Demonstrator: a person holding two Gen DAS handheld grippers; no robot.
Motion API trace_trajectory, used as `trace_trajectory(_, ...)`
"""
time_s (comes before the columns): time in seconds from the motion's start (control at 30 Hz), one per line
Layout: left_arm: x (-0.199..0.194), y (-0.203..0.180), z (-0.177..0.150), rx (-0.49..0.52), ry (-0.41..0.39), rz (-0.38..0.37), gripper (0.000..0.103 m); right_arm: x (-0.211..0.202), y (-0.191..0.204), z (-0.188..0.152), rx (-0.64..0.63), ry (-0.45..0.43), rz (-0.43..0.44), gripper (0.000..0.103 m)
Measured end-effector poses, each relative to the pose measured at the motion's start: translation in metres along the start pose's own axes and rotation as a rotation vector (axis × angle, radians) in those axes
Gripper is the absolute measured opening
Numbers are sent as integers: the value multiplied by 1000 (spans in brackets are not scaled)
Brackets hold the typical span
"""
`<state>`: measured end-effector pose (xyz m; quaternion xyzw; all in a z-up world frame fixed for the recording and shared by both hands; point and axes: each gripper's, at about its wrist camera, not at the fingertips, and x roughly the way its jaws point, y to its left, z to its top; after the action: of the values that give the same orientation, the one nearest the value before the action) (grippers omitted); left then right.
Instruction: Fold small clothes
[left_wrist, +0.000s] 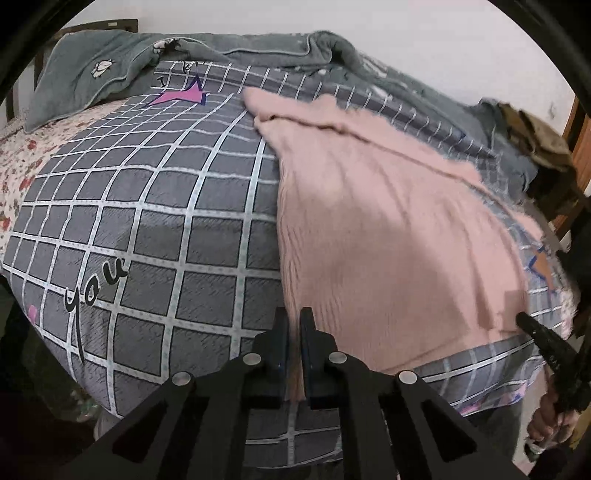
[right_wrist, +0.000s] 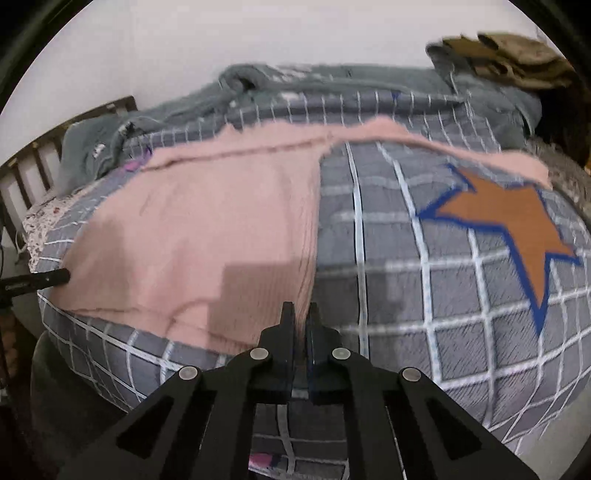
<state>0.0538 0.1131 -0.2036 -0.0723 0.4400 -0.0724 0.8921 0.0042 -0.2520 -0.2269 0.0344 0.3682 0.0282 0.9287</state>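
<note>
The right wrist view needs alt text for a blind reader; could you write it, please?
The right gripper is shut on the near hem of a pink knit sweater spread on a grey checked quilt bearing an orange star.

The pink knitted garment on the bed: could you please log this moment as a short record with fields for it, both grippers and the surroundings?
garment: pink knitted garment, spread flat, one sleeve stretched out sideways
surface: grey checked quilt on a bed
left gripper: shut on the garment's near hem corner
right gripper: shut on the opposite near hem corner
quilt print: orange star beside the garment
far side: grey-green blanket, bunched along the wall
fold state: not yet folded
</note>
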Motion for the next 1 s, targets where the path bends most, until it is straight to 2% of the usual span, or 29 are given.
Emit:
trace_trajectory(0.07, 2, 1, 2, -8, 20, 17, 10, 4, -2, -2, 6, 30, 5, 8)
trace_trajectory(0.17, -4, 6, 9, -27, 15, 39, 26, -3, -7, 0, -7, 36, 12, 24)
trace_trajectory(0.2, -6, 7, 13, -30, 4, 39, 30, -10, -11, 2, -8, 18, 2, 33)
trace_trajectory(0.23, -8, 7, 17, -30, -8, 36, 30, -14, -15, 4, -9, 1, -6, 38)
trace_trajectory(0.37, -9, -2, 47, -1, -38, 60, 31, -34, -35, 19, -13, -60, -56, 41)
trace_trajectory(0.47, -3, -13, 77, 36, -97, 82, 43, -43, -51, 35, -15, -94, -90, 43)
trace_trajectory(0.53, 6, -19, 99, 62, -144, 109, 77, -47, -63, 46, -17, -115, -116, 44)
trace_trajectory(0.77, 50, -18, 159, 67, -238, 165, 78, -45, -102, 74, 4, -152, -181, 46)
trace_trajectory(0.87, 75, -5, 165, 59, -255, 163, 78, -34, -118, 86, 21, -160, -208, 49)
trace_trajectory(1.0, 109, 7, 163, 67, -210, 210, 78, -18, -143, 103, 44, -181, -267, 50)
